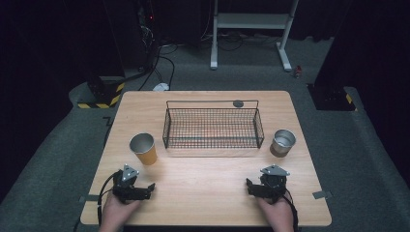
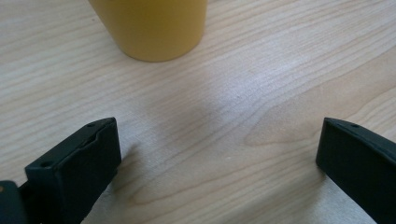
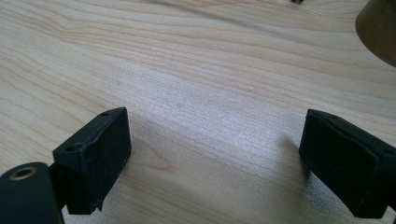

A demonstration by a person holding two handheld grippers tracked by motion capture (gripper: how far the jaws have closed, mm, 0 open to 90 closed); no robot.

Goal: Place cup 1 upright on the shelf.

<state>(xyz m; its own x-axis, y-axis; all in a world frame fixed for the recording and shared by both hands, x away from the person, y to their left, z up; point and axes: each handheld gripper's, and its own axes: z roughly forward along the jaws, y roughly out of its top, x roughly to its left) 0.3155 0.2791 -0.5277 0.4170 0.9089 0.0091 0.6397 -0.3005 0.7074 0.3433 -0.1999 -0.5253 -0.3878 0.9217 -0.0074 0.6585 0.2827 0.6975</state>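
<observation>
High view — your left claw [image 1: 145, 189] rests on the table [image 1: 208, 193], with the orange cup [image 1: 144, 149] upright just ahead of it; your right claw [image 1: 254, 186] lies near the steel cup [image 1: 283, 142], and the wire basket [image 1: 213, 128] stands between the cups.

Left gripper view — jaws spread, empty; the orange cup [image 2: 152, 25] sits straight ahead, apart.

Right gripper view — jaws spread, empty; a cup edge [image 3: 379, 28] lies ahead and right.

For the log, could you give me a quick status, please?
Left gripper open, right gripper open, both empty. Orange cup and brown cup upright beside wire basket. Nothing in the way.
</observation>
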